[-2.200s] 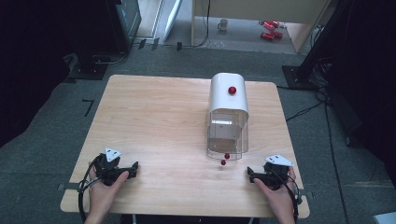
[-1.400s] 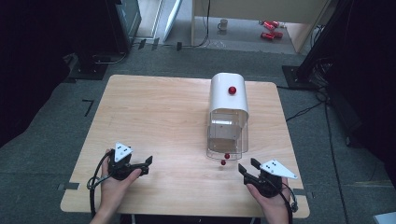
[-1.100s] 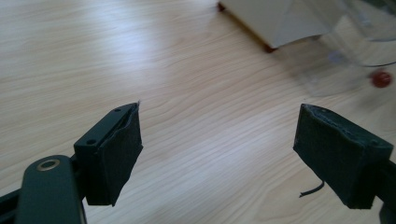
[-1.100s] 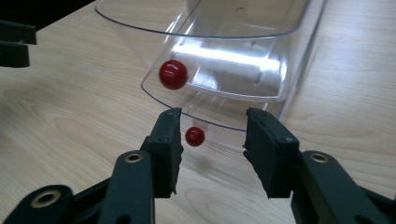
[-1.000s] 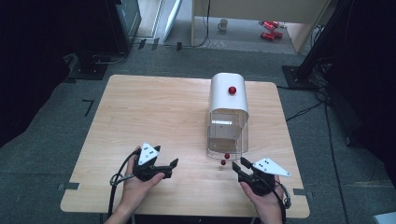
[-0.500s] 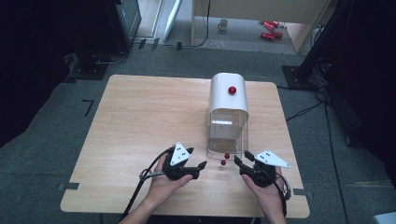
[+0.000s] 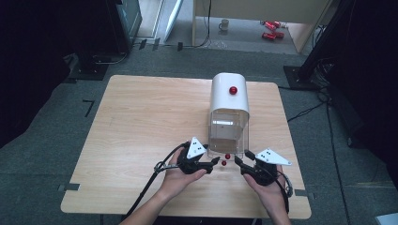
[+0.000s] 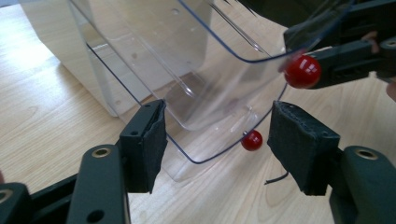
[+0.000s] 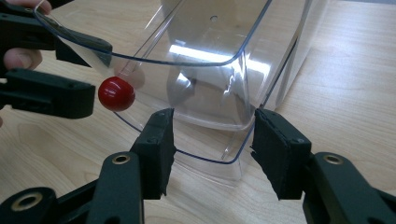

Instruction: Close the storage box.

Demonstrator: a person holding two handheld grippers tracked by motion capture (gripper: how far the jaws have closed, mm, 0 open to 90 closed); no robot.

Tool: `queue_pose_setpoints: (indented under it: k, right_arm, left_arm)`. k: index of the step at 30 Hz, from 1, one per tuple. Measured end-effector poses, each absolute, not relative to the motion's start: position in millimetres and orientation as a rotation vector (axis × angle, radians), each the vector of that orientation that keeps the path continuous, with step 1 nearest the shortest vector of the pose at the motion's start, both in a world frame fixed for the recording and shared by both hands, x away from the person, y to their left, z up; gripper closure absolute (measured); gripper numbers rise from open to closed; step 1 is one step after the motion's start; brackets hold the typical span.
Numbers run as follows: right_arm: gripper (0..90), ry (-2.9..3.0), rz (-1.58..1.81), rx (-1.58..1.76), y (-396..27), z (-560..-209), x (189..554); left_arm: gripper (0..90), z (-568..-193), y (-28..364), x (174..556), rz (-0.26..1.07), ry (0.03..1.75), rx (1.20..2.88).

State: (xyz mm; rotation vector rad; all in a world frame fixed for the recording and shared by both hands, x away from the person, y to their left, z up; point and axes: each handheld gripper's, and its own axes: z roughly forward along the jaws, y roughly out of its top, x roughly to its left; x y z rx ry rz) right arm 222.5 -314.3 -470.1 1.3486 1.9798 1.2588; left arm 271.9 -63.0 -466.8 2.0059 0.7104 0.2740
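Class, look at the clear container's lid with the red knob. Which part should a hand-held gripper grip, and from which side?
Grip the red knob on the clear lid, probably from the person's side of the table. It is small and round and stands proud of the thin, slippery lid panel, so the pads can close on it. The left hand-held gripper, jaws open, already faces that front.

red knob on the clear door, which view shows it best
The right gripper view: the red knob is large, sharp and unobstructed on the clear door. The left gripper view shows it smaller against the other hand-held gripper; the high view shows a red speck.
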Motion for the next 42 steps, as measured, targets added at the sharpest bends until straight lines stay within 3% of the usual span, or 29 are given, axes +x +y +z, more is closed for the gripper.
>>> queue_pose_setpoints:
  k: [6, 10, 18, 26, 42]
  right_arm:
    - [50.9, 1.964, 1.27, 1.371, -314, -470, 221]
    - [63.2, 1.937, 1.274, 1.388, -302, -467, 198]
    - [75.9, 1.883, 1.323, 1.443, -282, -463, 195]
    - [71.3, 1.852, 1.297, 1.487, -264, -464, 195]
    - [75.5, 1.786, 1.29, 1.559, -249, -464, 202]
  left_arm:
    - [39.7, -466, -62, 274, 0.286, 0.72, 2.0]
    - [39.3, -465, -57, 272, 0.294, 0.715, 1.99]
    - [38.5, -466, -43, 267, 0.306, 0.711, 1.999]
    - [38.6, -475, -25, 266, 0.306, 0.737, 2.01]
    - [39.0, -485, -28, 261, 0.299, 0.723, 2.05]
